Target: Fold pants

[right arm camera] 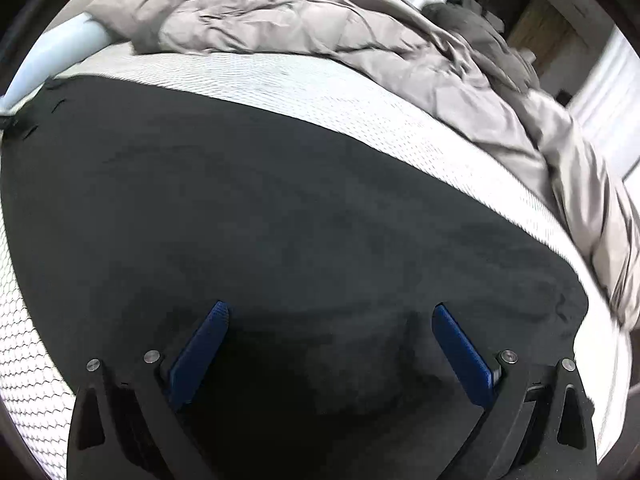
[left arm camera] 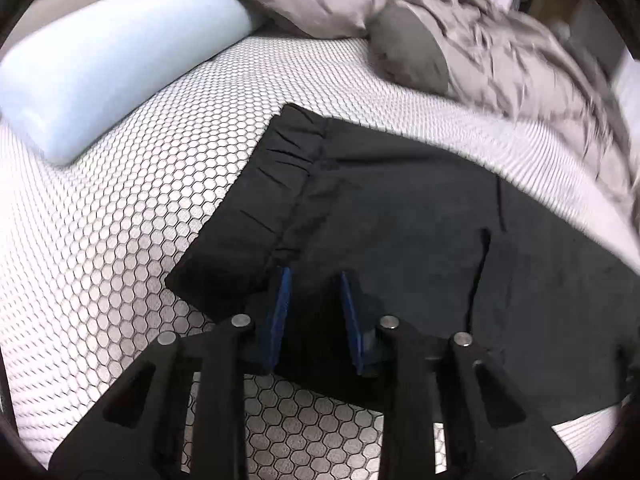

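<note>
The black pants [left arm camera: 400,216] lie flat on the bed, on a white sheet [left arm camera: 120,220] w/ a small six-sided pattern.

Left view shows things the right one doesn't: the bunched, stretchy waistband [left arm camera: 288,168] of the pants, running up from the near left. It also shows a pocket slit [left arm camera: 482,268] in the cloth. A round grey cushion [left arm camera: 412,52] sits at the far side, next to the crumpled grey blanket [left arm camera: 540,80]. The pale blue pillow [left arm camera: 112,68] is big and clear here, far left.

Right view shows other things: a long flat stretch of the pants [right arm camera: 280,208], filling most of the pic, and their far right end near the bed edge. The blanket [right arm camera: 320,28] runs all along the far side. The blue pillow [right arm camera: 68,44] is just a small bit at the far left. A dark doorway or shelf [right arm camera: 516,4] shows far back, too blurry to tell which.

Left gripper [left arm camera: 314,280]: its 2 blue pads [left arm camera: 280,312] are close together w/ black cloth bunched between them, at the near edge of the pants just below the waistband. It looks like a pinch on the pants, but the pads still have a gap, so can't be sure how tight.

Right gripper [right arm camera: 330,312]: its 2 blue pads [right arm camera: 200,348] stand wide apart over the pants, holding nothing.

Count: 1 pair of pants, 2 grippers, 4 blue pads in all, 1 blue pillow, 1 grey cushion, 1 blanket.
</note>
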